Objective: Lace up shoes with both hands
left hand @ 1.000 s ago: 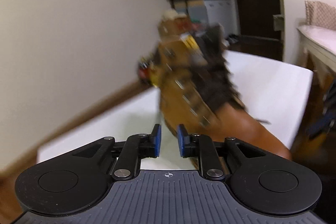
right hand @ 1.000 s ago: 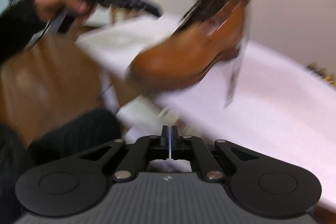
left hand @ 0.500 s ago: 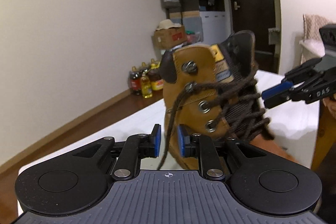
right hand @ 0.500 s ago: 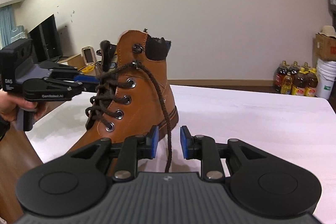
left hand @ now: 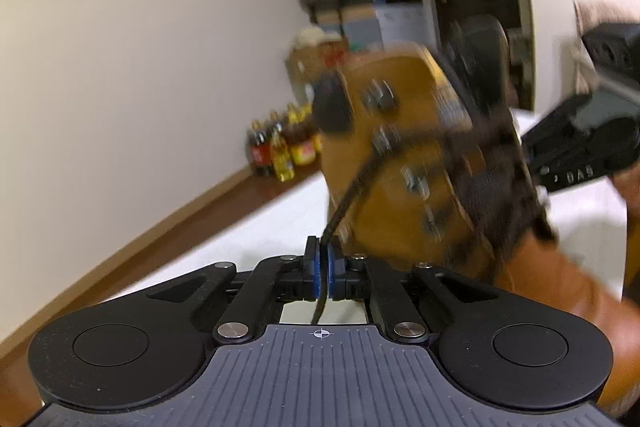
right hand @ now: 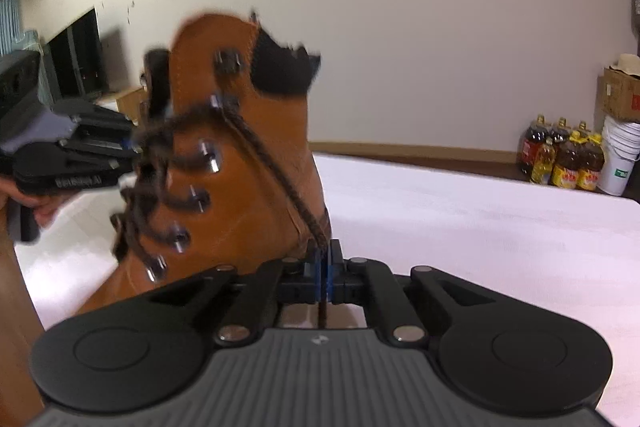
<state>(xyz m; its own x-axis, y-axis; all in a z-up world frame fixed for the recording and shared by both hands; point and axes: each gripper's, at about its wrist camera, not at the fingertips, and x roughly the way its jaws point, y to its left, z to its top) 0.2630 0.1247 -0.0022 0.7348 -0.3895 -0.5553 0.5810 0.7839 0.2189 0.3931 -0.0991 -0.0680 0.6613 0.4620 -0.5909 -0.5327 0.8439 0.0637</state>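
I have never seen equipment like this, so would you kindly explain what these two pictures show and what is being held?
No robot here: a person holds a pair of hand-held tongs in each hand, and each picture comes from a camera mounted on one, looking along its fingers. One view shows the left tongs, the other the right tongs. A tan lace-up boot stands on a white table. Both tongs have just been closing, and each now pinches one end of the dark brown lace between its blue pads. Oil bottles stand by the far wall. Each camera also sees the other tongs beside the boot.
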